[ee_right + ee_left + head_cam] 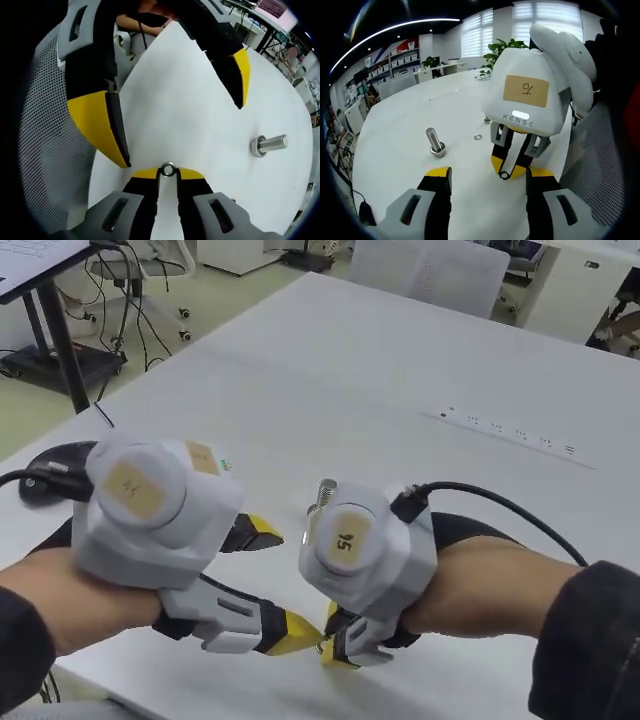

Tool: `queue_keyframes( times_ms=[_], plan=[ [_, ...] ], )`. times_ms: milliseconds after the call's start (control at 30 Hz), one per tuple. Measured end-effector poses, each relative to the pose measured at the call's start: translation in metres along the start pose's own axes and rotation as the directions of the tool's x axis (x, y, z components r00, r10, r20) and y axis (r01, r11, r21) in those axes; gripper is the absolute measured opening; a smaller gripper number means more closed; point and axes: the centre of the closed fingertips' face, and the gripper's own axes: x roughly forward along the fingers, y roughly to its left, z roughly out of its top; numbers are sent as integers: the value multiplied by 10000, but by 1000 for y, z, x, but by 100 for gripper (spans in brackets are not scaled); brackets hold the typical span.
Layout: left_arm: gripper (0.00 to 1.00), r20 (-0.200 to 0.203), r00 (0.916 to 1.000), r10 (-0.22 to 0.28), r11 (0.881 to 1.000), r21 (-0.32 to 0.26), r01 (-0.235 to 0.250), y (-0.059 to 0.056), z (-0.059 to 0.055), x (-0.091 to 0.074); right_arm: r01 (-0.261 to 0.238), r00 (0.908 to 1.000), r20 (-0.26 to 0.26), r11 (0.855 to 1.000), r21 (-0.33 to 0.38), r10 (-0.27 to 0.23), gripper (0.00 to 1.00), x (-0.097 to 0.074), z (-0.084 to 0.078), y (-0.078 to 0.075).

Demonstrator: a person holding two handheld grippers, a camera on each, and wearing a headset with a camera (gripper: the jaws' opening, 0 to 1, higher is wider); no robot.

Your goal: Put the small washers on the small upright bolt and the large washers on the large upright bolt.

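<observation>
The right gripper [168,173] is closed on a small metal washer [168,169], pinching it by the rim at the very tips. I take it that is so the hole stays free to drop over a thread. It holds the ring low over the white table [400,370], near the person's edge; I cannot tell whether the ring touches the surface.

The left gripper [280,582] is wide open and holds nothing. Its yellow tips stand on either side of the right one's tips, close by but apart from them. To my eye it is placed there to steady the work or to be ready for the next pick.

A bolt [436,142] stands upright on its head, thread pointing up, a little way beyond both tools and well apart from the held ring. I can't judge from here whether it is the large or the small one. A second washer [478,136] lies flat on the table near it, not yet threaded on.
</observation>
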Motion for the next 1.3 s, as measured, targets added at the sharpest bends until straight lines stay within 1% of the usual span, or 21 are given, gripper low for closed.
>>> queue_keyframes(
  times_ms=[200,400,500,533,633,1033,1300],
  plan=[
    [59,-19,10000,-26,10000,-1,26,1,0,1,-3,10000,-36,9999,-102,2,14,1,0,-2],
    [59,-7,10000,-30,10000,-13,30,1,0,2,-1,10000,-15,10000,-38,1,13,1,0,-2],
    [59,-3,10000,-38,10000,-17,38,1,0,2,-7,9999,104,9998,186,5,13,1,0,-2],
    [59,-1,10000,-36,10000,-19,36,1,0,1,-70,9997,222,9991,430,60,13,0,0,-2],
    [59,6,10000,-36,10000,-18,36,1,0,1,-88,9998,200,9983,575,77,13,-1,-2,-2],
    [58,-5,10000,-64,10000,3,64,-1,-1,0,230,9995,205,9931,1152,-255,13,-18,-18,-11],
    [58,16,10000,-78,10000,2,78,-2,0,-1,454,9984,245,9831,1773,-505,13,-30,-36,-20]
  ],
)
